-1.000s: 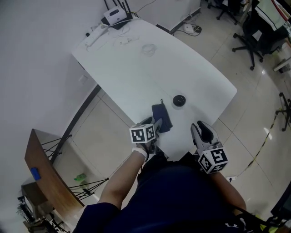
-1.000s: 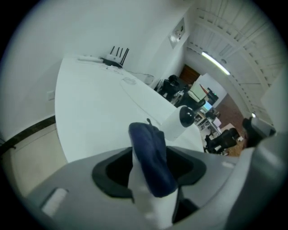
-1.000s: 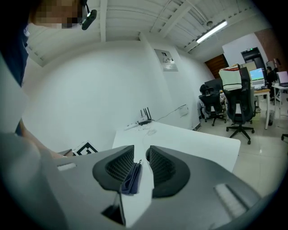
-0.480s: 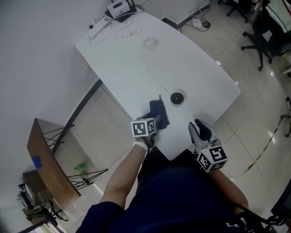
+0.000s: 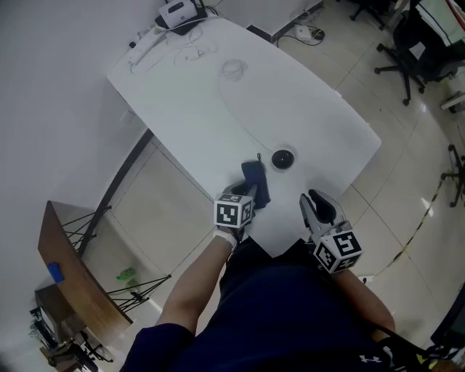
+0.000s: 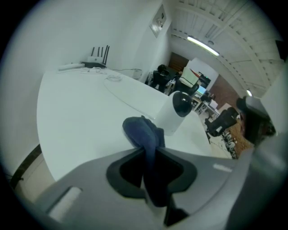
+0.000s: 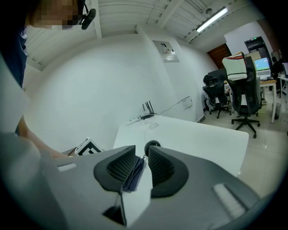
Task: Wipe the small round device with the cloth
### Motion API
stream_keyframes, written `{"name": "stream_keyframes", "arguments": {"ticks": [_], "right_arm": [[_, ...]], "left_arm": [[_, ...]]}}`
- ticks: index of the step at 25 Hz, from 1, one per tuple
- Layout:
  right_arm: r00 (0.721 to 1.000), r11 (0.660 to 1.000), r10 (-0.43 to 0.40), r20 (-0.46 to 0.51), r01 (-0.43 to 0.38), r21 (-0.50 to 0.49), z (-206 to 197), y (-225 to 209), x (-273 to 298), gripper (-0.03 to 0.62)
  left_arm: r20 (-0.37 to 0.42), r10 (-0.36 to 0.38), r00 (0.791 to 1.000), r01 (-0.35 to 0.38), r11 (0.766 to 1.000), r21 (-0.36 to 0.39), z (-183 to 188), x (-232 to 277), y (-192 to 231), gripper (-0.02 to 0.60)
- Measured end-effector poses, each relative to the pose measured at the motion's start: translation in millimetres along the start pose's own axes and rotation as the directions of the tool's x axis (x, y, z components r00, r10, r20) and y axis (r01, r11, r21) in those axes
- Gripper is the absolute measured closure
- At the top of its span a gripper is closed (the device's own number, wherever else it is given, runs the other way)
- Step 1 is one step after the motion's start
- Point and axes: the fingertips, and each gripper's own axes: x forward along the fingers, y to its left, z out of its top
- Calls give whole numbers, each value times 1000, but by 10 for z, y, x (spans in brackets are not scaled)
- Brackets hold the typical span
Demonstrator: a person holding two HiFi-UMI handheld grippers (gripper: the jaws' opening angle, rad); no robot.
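Now the fingers of the left gripper [image 5: 248,193], just closing, pinch the cloth [image 5: 256,178] beside the small round device [image 5: 282,159]; those of the right gripper [image 5: 318,203], narrowing too, stand apart, empty.

I am standing at the near corner of a white bench [image 5: 305,94] that is stretching away along a plain white wall [image 5: 51,94], with a router [image 5: 174,11] sitting at its far end. Pale glossy floor tiles [image 5: 414,167] are reflecting the room's light, black office chairs [image 5: 418,51] are standing off to my right, and a brown wooden board [image 5: 73,276] is leaning on a thin black stand to my left. Overhead, a long strip light [image 6: 202,46] is glowing.
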Motion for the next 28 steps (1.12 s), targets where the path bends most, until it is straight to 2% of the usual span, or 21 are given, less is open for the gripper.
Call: {"name": "stream_keyframes", "arguments": {"ticks": [5, 9, 11, 14, 18, 20, 22, 24, 28], "right_arm": [[1000, 1000, -17, -8, 17, 4, -19, -20, 27, 500], [1000, 1000, -22, 0, 22, 9, 10, -19, 79, 502], [1000, 1000, -24, 3, 24, 10, 25, -17, 98, 502], [1000, 1000, -28, 10, 28, 4, 57, -24, 104, 502], [998, 999, -54, 24, 54, 0, 120, -113, 77, 502], [997, 997, -72, 30, 72, 4, 150, -184, 66, 503], [996, 996, -86, 31, 86, 3, 164, -248, 61, 503], [996, 996, -89, 24, 89, -11, 159, -297, 87, 503], [998, 997, -52, -25, 51, -59, 87, -360, 248, 502]], "left_arm": [[97, -56, 994, 41, 987, 153, 316, -196, -191, 522], [171, -149, 974, 103, 962, 252, 684, -469, -424, 520], [191, -206, 960, 141, 942, 305, 858, -600, -583, 520], [192, -278, 941, 180, 893, 413, 1046, -723, -828, 520], [127, -363, 923, 246, 811, 532, 1139, -757, -1203, 518], [84, -370, 925, 256, 774, 579, 1139, -681, -1302, 518], [36, -359, 933, 265, 751, 605, 1105, -537, -1308, 518], [-9, -349, 937, 286, 752, 594, 1086, -387, -1252, 518], [-67, -340, 938, 320, 776, 543, 1111, -183, -1077, 518]]}}
